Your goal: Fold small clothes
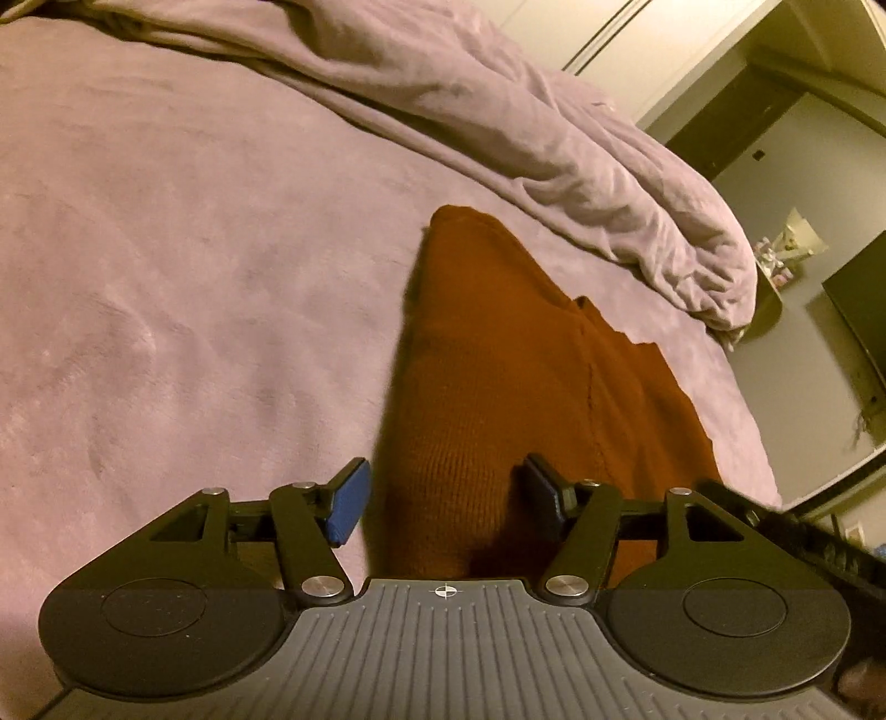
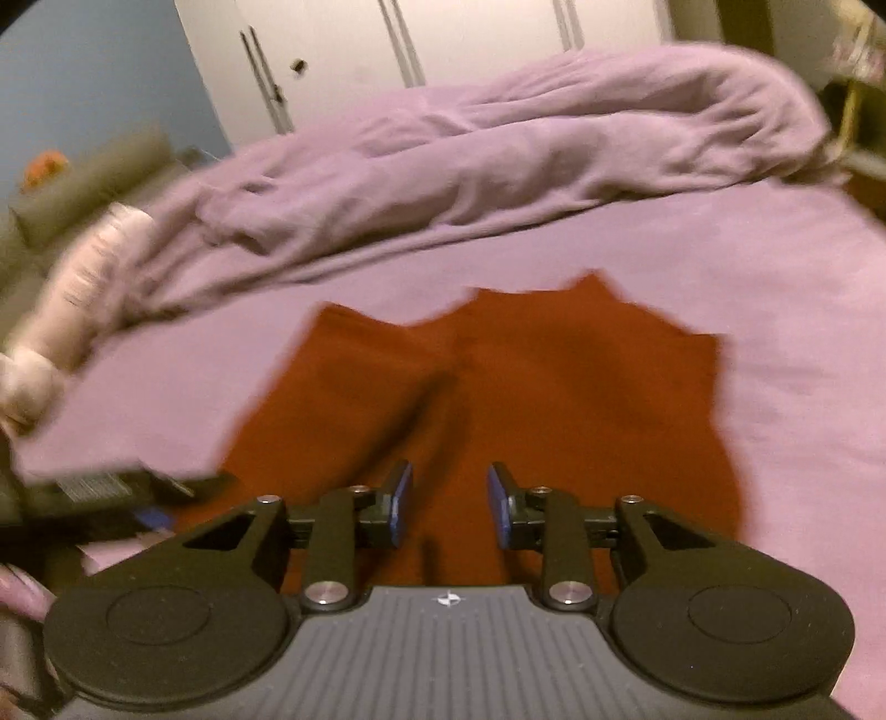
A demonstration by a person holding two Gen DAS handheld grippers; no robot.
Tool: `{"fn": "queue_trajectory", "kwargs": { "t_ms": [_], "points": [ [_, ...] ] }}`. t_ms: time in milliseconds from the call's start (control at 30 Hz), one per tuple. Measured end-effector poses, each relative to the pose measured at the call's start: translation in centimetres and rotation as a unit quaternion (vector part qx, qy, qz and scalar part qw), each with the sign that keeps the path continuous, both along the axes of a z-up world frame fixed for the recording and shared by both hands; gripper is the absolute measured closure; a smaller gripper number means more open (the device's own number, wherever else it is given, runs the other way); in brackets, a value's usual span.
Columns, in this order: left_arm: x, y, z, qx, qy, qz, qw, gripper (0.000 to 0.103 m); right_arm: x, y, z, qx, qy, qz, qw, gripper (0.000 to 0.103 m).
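Note:
A rust-orange knit garment [image 1: 498, 376] lies on the purple bed cover [image 1: 166, 277], partly folded with a raised ridge along its left edge. My left gripper [image 1: 443, 498] is open, its blue pads on either side of the garment's near end, holding nothing. In the right wrist view the same garment [image 2: 526, 387] lies spread flat. My right gripper [image 2: 449, 504] is open just above the garment's near part and is empty. The left gripper [image 2: 111, 493] shows blurred at the left edge of the right wrist view.
A bunched purple duvet [image 1: 498, 111] lies along the far side of the bed, also seen in the right wrist view [image 2: 498, 149]. White wardrobe doors [image 2: 443, 39] stand behind it. The bed's edge [image 1: 747, 387], a dark screen [image 1: 858, 299] and a shelf are at the right.

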State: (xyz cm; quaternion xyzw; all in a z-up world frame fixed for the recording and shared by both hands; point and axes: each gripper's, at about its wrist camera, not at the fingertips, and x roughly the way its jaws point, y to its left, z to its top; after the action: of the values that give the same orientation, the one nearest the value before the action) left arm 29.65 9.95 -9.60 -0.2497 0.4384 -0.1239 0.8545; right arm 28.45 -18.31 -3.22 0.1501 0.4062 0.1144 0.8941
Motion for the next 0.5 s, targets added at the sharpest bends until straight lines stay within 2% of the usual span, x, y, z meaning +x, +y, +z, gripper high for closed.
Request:
{"fn": "queue_trajectory", "kwargs": {
  "t_ms": [167,300,433,467,500],
  "points": [
    [-0.2,-0.2,0.3,0.012,-0.007,-0.004,0.9999,0.036,3.8,1.9,-3.2,0.073,0.079,0.01,0.994,0.072],
    [-0.5,-0.6,0.2,0.016,-0.014,-0.01,0.9997,0.035,4.6,2.2,-3.8,0.139,0.096,0.018,0.985,0.069],
    [-0.7,-1.0,0.2,0.014,-0.011,-0.016,0.9997,0.033,5.1,2.1,-4.4,0.182,0.119,0.011,0.976,0.064],
    [-0.7,-1.2,0.1,0.013,-0.01,-0.021,0.9996,0.032,5.1,2.1,-4.3,0.187,0.115,0.011,0.976,0.064],
    [-0.8,-1.5,0.2,0.017,-0.009,-0.023,0.9995,0.032,5.0,2.3,-4.1,0.179,0.107,0.014,0.978,0.075]
  ]
}}
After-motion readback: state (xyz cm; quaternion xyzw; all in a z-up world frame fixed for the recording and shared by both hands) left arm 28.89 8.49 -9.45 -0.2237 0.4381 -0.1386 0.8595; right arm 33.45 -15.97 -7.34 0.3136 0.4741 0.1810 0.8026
